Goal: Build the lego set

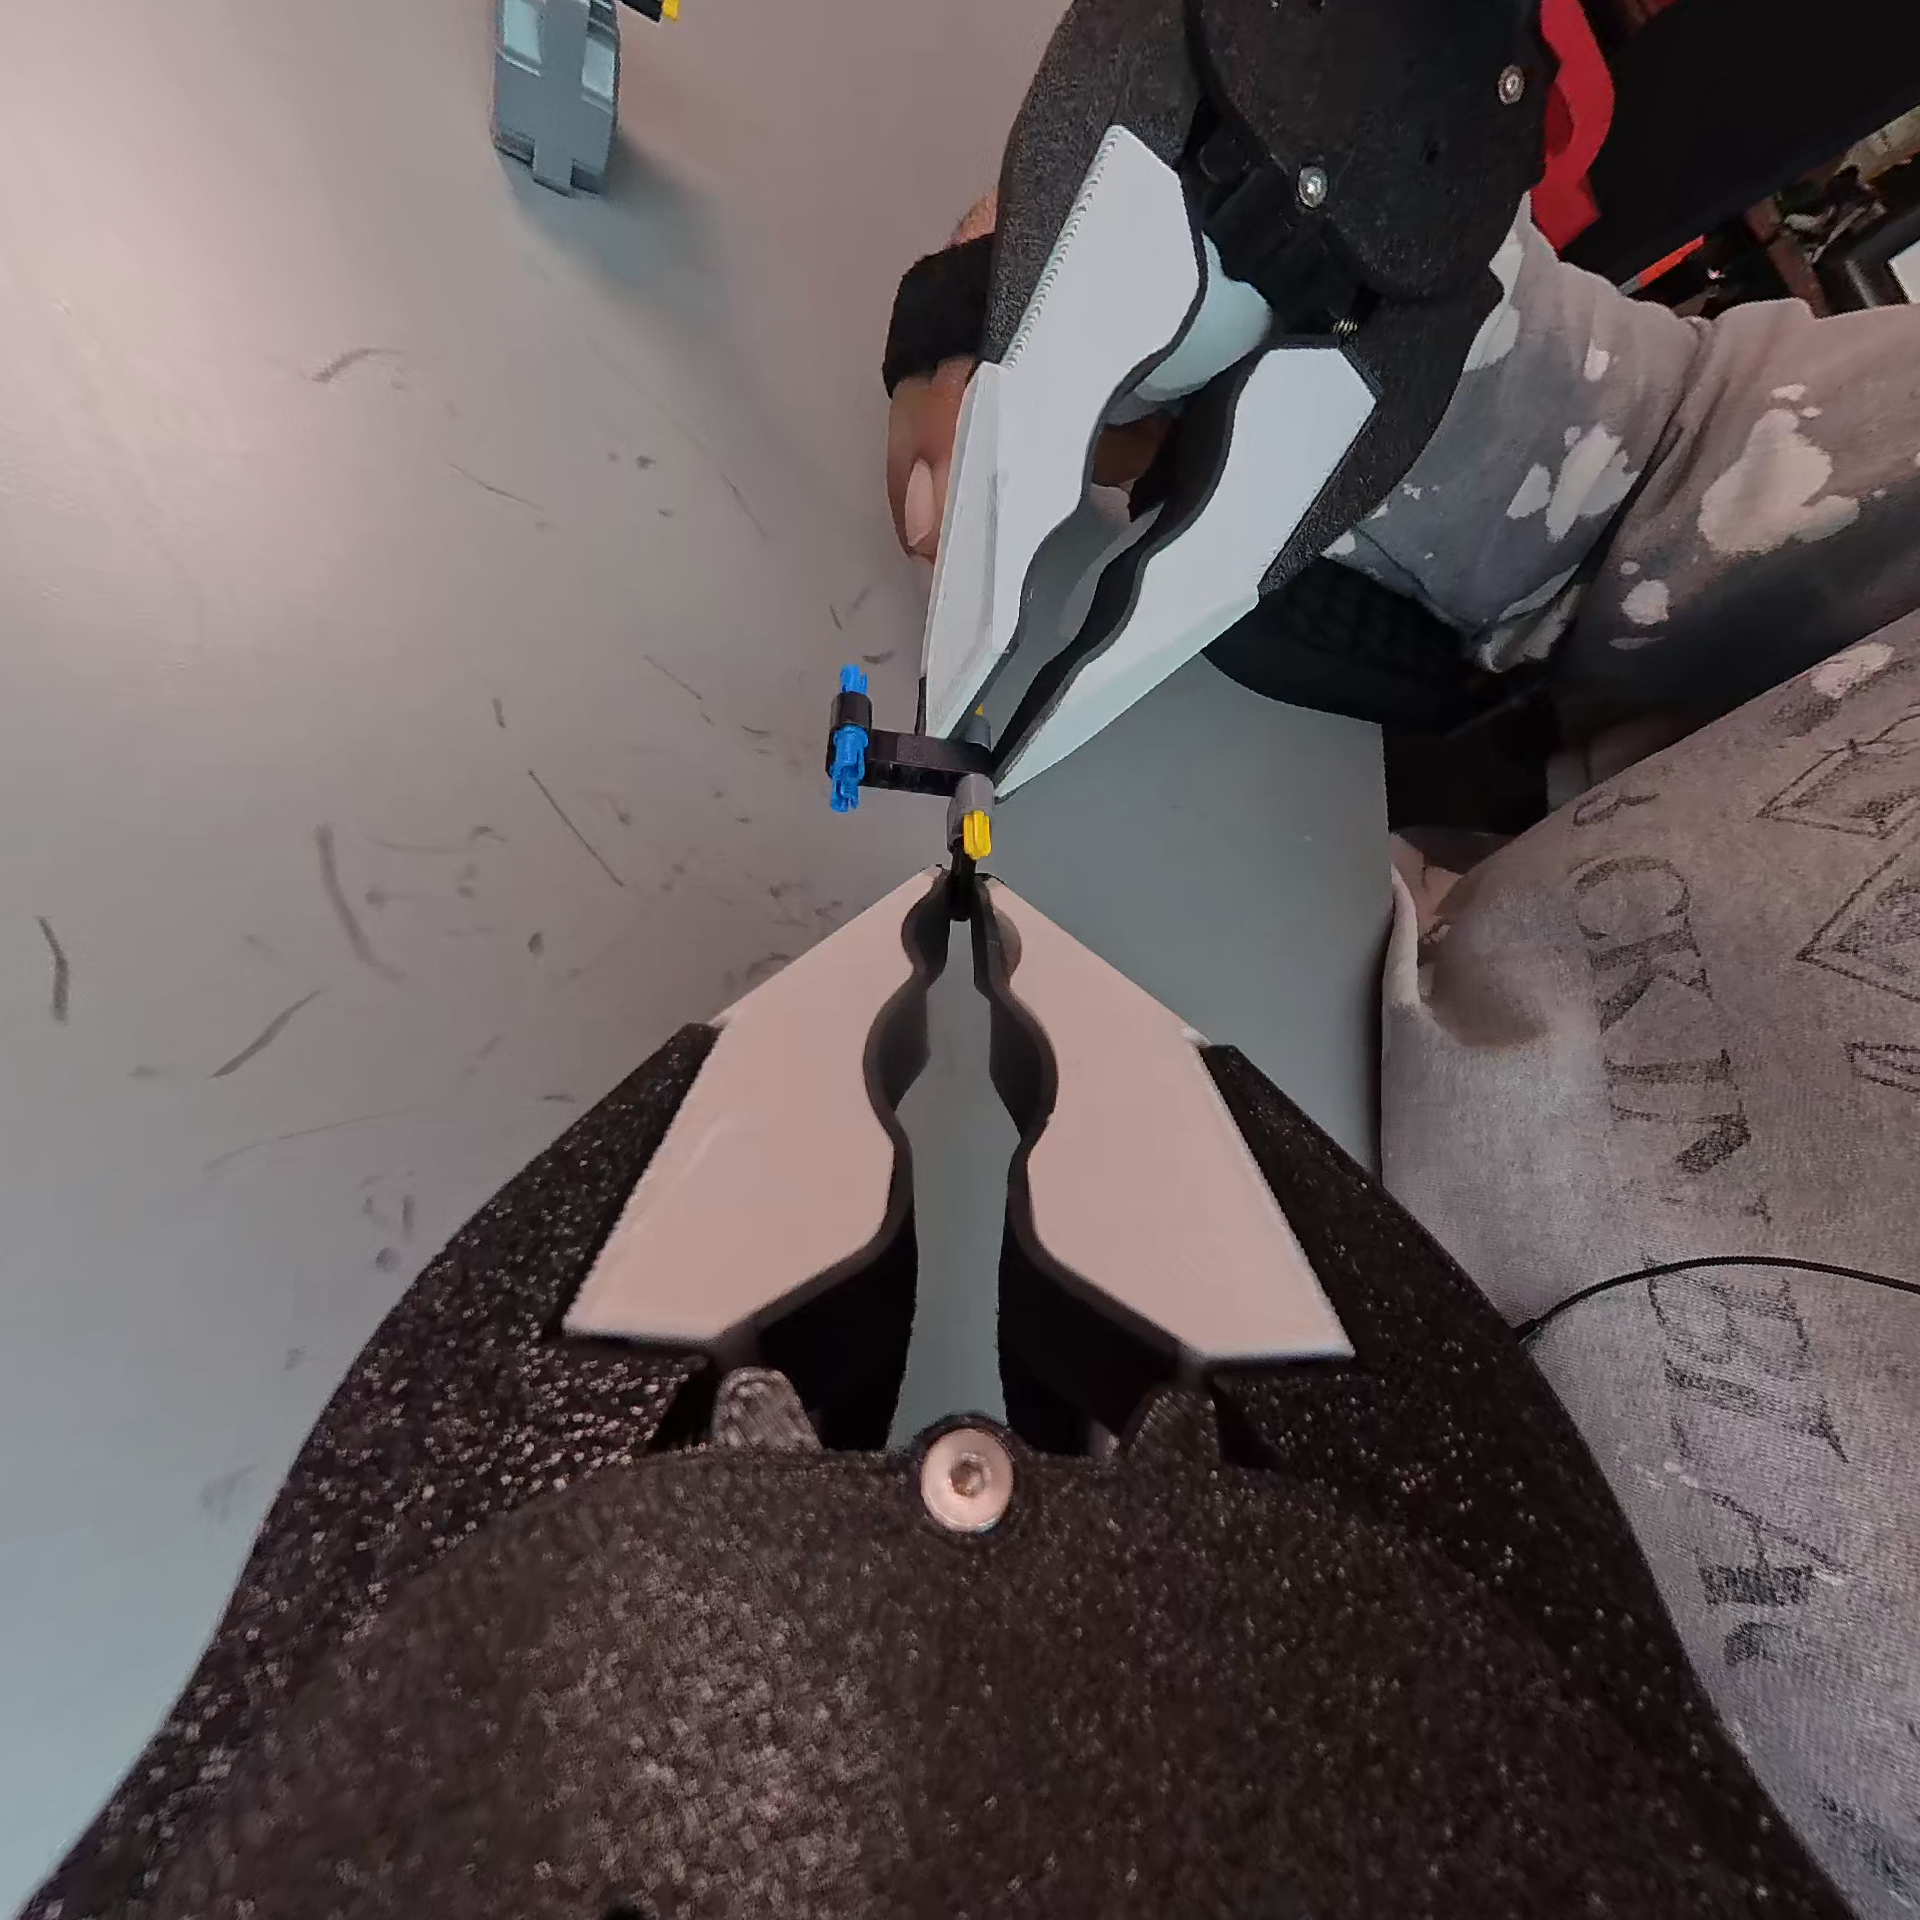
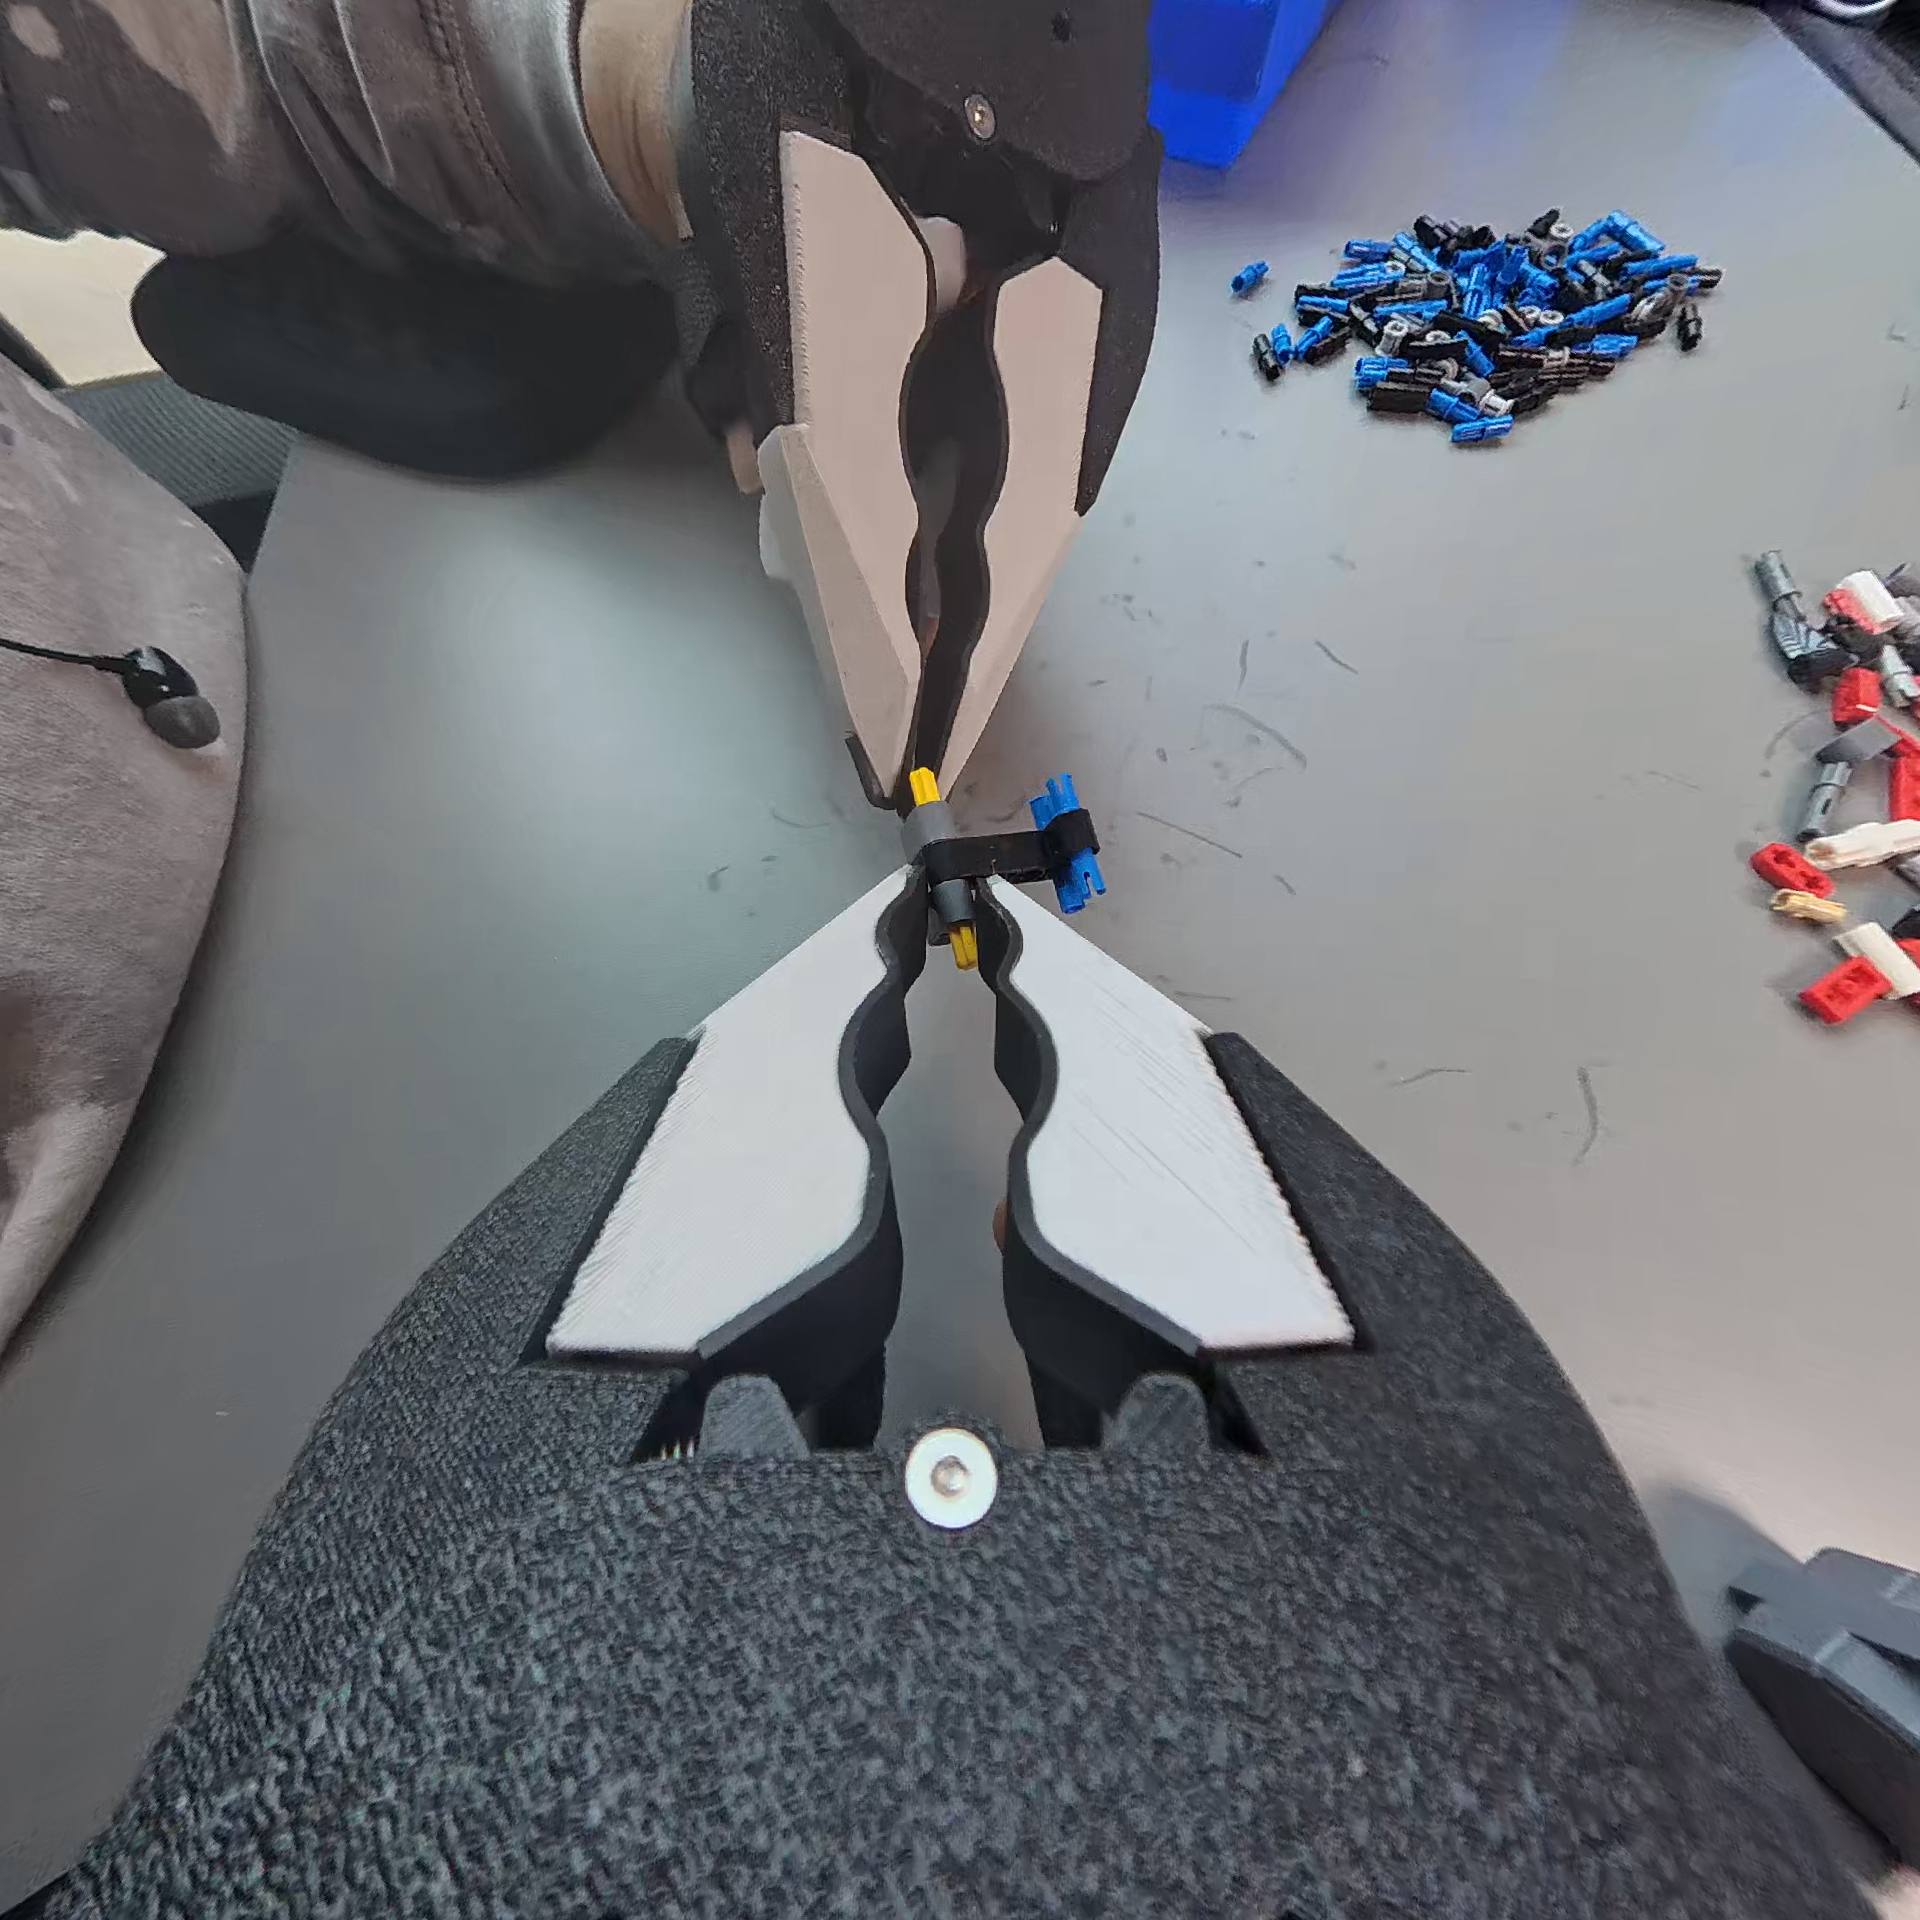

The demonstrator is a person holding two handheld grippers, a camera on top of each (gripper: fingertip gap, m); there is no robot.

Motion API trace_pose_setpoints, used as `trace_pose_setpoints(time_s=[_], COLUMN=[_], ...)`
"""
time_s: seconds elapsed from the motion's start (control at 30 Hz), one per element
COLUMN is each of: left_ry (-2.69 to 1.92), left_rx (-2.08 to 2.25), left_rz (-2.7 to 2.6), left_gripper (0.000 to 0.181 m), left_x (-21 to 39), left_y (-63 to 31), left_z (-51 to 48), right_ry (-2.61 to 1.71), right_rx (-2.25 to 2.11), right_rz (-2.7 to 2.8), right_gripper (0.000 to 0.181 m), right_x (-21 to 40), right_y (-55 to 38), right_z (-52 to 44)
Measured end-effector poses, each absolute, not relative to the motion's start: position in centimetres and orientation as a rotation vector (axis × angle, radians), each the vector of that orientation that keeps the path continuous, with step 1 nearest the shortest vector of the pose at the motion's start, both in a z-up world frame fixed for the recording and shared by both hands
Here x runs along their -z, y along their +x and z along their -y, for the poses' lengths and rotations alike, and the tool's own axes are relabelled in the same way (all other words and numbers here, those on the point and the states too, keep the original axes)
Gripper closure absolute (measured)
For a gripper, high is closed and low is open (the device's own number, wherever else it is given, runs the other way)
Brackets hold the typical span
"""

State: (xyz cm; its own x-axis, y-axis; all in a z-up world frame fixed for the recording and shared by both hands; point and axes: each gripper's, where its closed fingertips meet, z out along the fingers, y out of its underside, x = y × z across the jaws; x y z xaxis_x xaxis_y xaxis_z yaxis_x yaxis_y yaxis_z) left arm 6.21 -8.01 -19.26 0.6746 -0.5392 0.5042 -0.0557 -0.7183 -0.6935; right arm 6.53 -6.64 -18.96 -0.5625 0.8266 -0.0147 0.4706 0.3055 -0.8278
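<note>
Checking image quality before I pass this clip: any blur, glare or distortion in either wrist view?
Left wrist view: strong wide-angle bending at the edges, the table tinted pinkish, the small assembly sharp. Right wrist view: soft glare on the table, the sleeve and blue bin at the top blurred, the pile of blue and black pins reasonably crisp.

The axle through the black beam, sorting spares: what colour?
Yellow axle, clearest in the right wrist view.

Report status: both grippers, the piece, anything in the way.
Right gripper shut on black beam. Left gripper shut on a thin black part at the yellow axle tip. Assembly held above table; nothing blocking.
</note>
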Motion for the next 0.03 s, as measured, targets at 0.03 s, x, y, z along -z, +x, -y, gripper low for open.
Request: trace_pose_setpoints(time_s=[0.03], left_ry=[-2.228], left_rx=[0.944], left_rz=[-0.443], left_gripper=[0.181], left_x=[19.27], left_y=[6.14], left_z=[7.92], right_ry=[-1.14], right_rx=[-1.129], right_rz=[2.159], right_gripper=[0.173], right_x=[18.94], right_y=[6.45], right_z=[6.54])
